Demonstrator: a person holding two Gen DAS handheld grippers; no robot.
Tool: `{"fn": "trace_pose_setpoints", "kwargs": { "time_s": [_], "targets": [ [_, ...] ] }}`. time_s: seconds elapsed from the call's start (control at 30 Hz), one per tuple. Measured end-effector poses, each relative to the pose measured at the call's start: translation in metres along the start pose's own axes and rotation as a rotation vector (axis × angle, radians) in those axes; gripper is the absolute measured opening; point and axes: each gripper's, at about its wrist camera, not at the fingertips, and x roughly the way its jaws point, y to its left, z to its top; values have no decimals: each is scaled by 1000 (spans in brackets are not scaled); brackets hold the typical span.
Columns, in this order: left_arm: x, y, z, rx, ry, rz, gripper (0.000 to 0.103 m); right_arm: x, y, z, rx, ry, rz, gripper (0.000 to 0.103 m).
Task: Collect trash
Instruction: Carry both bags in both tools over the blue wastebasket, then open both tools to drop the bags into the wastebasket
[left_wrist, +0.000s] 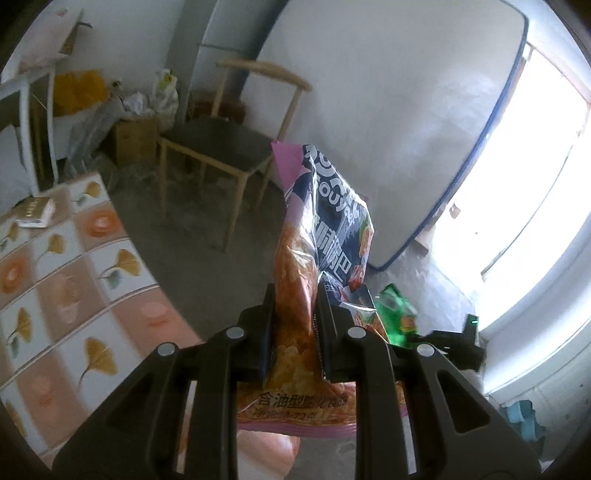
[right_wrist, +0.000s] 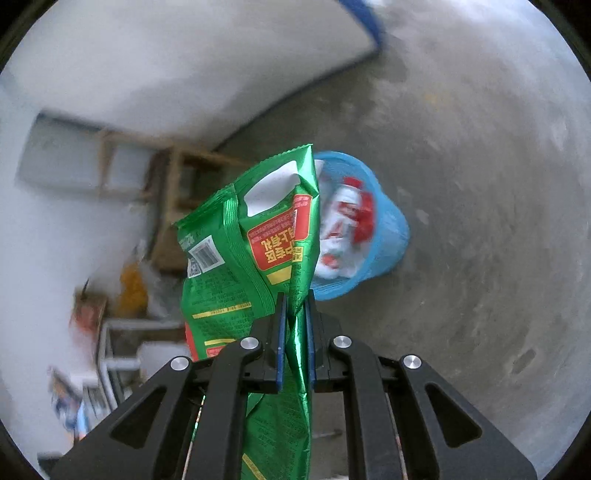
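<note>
We hold the left gripper (left_wrist: 295, 299) clamped on an orange and navy snack bag (left_wrist: 317, 236), whose crumpled body rises straight ahead from between the narrow jaws while its printed lower edge hangs back beneath them. To the left of these tongs lies a table (left_wrist: 74, 273) with a leaf-patterned cloth and a small book (left_wrist: 33, 212) at its far end; ahead and a little left stands a wooden chair (left_wrist: 218, 147), and a mattress (left_wrist: 388, 122) leans against the wall beyond the bag. Just right of the left tongs we glimpse the green snack bag (right_wrist: 255, 236), which our right gripper (right_wrist: 295, 299) pinches tight between its blue pads. Ahead of the right tongs and slightly right, a blue trash basket (right_wrist: 391, 229) stands on the concrete floor (right_wrist: 480, 221), holding red and white wrappers (right_wrist: 351, 214).
</note>
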Motion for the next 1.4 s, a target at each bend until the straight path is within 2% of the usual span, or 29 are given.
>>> {"fn": "trace_pose_setpoints", "kwargs": {
  "time_s": [0.13, 0.2, 0.27, 0.37, 0.5, 0.67, 0.77, 0.83, 0.9, 1.0, 1.03, 1.1, 1.13, 1.17, 1.2, 1.3, 1.4],
  "targets": [
    [33, -2, 9, 19, 37, 7, 19, 50, -19, 17, 115, -66, -112, 9],
    [46, -2, 10, 24, 55, 9, 19, 76, -20, 27, 129, -107, -222, 9],
    [53, -3, 10, 33, 68, 17, 19, 98, -20, 35, 122, -131, -281, 9],
    [66, -5, 11, 54, 89, 32, 19, 139, -10, 42, 74, -112, -319, 9],
    [92, -10, 14, 70, 133, 30, 19, 187, 5, 42, -45, -31, -342, 10],
    [144, -33, 27, 110, 219, -13, 19, 200, 1, 44, -121, -25, -381, 11],
    [193, -45, 30, 96, 301, -54, 19, 195, -5, 48, -115, 8, -329, 13],
    [235, -49, 29, 53, 361, -80, 19, 193, -13, 53, -93, 25, -257, 18],
    [273, -52, 24, 4, 406, -96, 19, 186, -22, 56, -61, 26, -185, 41],
    [341, -48, 7, -120, 478, -96, 20, 174, -39, 59, 19, 18, -41, 47],
    [357, -43, 2, -161, 487, -94, 20, 175, -41, 61, 39, 18, -16, 49],
    [388, -35, -10, -233, 514, -80, 29, 172, -48, 62, 78, 18, 32, 51],
    [406, -28, -20, -274, 528, -39, 41, 173, -52, 63, 99, 20, 47, 51],
    [415, -23, -26, -297, 532, -11, 56, 173, -56, 65, 115, 20, 57, 51],
    [422, -18, -34, -319, 548, 14, 59, 173, -59, 66, 128, 21, 67, 52],
    [427, -13, -42, -343, 580, 13, 61, 171, -65, 67, 142, 15, 79, 52],
    [416, -16, -35, -323, 565, -10, 63, 168, -64, 68, 127, 4, 63, 52]
  ]
}}
